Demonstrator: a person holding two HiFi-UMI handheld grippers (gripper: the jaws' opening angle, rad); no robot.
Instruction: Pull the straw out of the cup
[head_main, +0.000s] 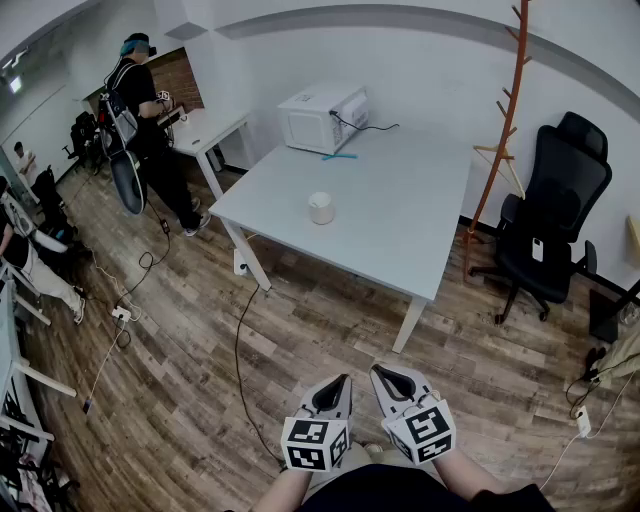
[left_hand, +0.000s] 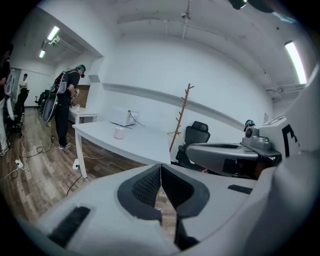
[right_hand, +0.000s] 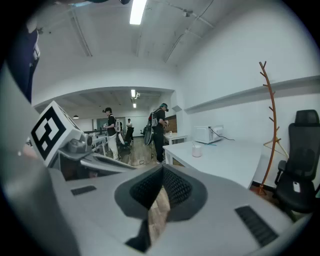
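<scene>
**A:** One large white table fills the middle of the head view, standing on a wooden floor. What's around it?

**B:** A person stands at another desk, far off to the left. A black office chair sits past the table's right end, with a thin brown coat stand between chair and table.

**A:** And on the table itself?

**B:** A white microwave at the far edge, its cable trailing to the right.

**A:** The grippers?

**B:** Both are low in the head view, side by side over the floor and well short of the table. The left gripper has its jaws pressed together with nothing between them (its own view shows the pads meeting). The right gripper is the same: clamped tight and empty.

**A:** Where's the cup?

**B:** The cup is small, white and upright. It stands alone near the table's left edge, in front of the microwave and well apart from it. It's too far off to tell whether a straw stands in it.

**A:** Anything smaller?

**B:** A thin blue-green stick lies just before the microwave. I can't tell what it is.
</scene>
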